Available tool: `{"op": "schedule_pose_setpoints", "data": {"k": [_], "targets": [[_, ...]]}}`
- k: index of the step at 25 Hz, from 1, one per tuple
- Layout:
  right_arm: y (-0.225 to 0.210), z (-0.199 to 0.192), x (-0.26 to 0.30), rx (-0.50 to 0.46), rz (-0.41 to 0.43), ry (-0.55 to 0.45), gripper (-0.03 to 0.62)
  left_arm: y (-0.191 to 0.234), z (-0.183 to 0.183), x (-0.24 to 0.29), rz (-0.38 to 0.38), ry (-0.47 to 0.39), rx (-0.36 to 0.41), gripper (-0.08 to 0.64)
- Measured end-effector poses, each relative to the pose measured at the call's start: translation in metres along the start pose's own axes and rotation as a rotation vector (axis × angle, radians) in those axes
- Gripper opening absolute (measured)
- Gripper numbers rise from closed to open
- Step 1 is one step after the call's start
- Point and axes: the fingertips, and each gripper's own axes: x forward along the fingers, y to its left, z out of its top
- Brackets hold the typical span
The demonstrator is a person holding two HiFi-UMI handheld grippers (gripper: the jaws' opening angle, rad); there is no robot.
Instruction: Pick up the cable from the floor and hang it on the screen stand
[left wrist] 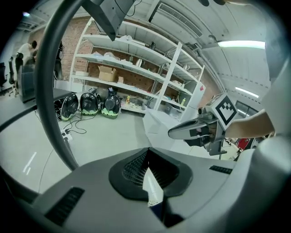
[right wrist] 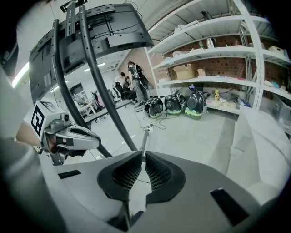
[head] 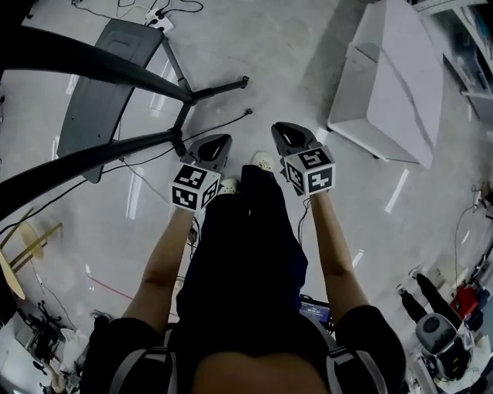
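A thin black cable [head: 206, 132] lies on the grey floor, running from its plug end near the stand's foot off to the left. The screen stand [head: 100, 65] has black tubes and splayed legs at the upper left; the dark screen [right wrist: 107, 32] sits on top of its poles. Both grippers hang side by side above the floor, clear of the cable. My left gripper [head: 222, 141] is shut with nothing in it, its pads meeting at the tip [left wrist: 148, 152]. My right gripper [head: 279, 128] is also shut and empty [right wrist: 142, 157].
A white box-like unit [head: 393, 77] stands at the upper right. The person's dark trousers [head: 246, 254] and shoes [head: 264, 161] are just below the grippers. White shelves [left wrist: 136, 68] line the brick wall, with rounded bags [left wrist: 91, 104] and a power strip [head: 158, 21] on the floor.
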Motion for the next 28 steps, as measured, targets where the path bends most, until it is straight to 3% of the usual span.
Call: {"op": "schedule_pose_setpoints", "data": {"k": [16, 28], "targets": [[-0.052, -0.074, 0.105, 0.006, 0.030, 0.053, 0.028, 0.063, -0.088, 0.087, 0.025, 0.055, -0.021, 0.008], [-0.091, -0.141, 0.191, -0.001, 0.070, 0.105, 0.029, 0.115, -0.171, 0.152, 0.057, 0.085, -0.105, 0.008]]}}
